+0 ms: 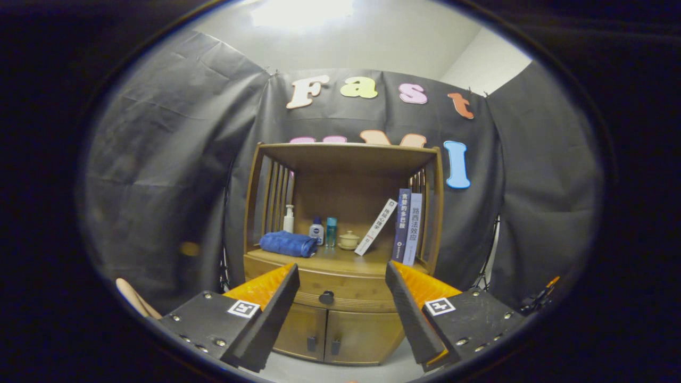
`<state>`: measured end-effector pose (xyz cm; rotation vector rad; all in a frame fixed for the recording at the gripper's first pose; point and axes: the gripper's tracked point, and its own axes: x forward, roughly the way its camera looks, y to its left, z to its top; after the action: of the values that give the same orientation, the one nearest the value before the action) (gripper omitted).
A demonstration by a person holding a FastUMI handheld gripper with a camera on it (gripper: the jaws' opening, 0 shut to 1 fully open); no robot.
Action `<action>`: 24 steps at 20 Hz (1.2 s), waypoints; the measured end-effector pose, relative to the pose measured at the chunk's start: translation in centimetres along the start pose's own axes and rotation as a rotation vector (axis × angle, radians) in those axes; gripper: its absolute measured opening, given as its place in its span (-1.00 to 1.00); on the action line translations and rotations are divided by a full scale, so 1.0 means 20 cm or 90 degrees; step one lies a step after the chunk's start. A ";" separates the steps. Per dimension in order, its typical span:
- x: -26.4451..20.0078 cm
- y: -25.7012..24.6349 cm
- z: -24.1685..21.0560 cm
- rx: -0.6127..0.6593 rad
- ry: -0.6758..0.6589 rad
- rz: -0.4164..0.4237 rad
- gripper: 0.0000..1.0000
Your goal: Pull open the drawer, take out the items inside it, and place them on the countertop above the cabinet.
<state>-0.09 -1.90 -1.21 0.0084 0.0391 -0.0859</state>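
The gripper [340, 282] hangs in front of a wooden cabinet [340, 319], its jaws wide apart and holding nothing, with the drawer [340, 290] framed in the gap between the fingers. That drawer is shut, its front flush under the countertop [340, 259], and its dark knob [326, 297] sits just ahead of the fingers, a touch toward 7 o'clock from the midpoint between the tips. The spread jaws and the centred aim suit a first approach: the fingers look set to straddle the knob and close on it, so the task seems to be at its very start, with the items inside hidden behind the drawer front. Below, at 6 o'clock, two small doors [324, 332] with dark handles stand closed. The countertop carries a fair load already: a folded blue towel [287, 243] at 10 o'clock from the knob, then a white pump bottle [288, 218], a small bottle [316, 231], a teal bottle [331, 232] and what may be a lidded cup [349, 240], too small to tell surely. At 1 o'clock a thin book [375, 227] leans against two upright books [407, 226], propped so it cannot fall flat. Bare board remains in front of the cup, the likeliest landing place for whatever comes out.
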 end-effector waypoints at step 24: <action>0.40 0.01 -0.49 -0.045 0.050 -0.013 0.95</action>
<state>7.53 -2.23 -11.25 -0.0589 0.1201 -0.1049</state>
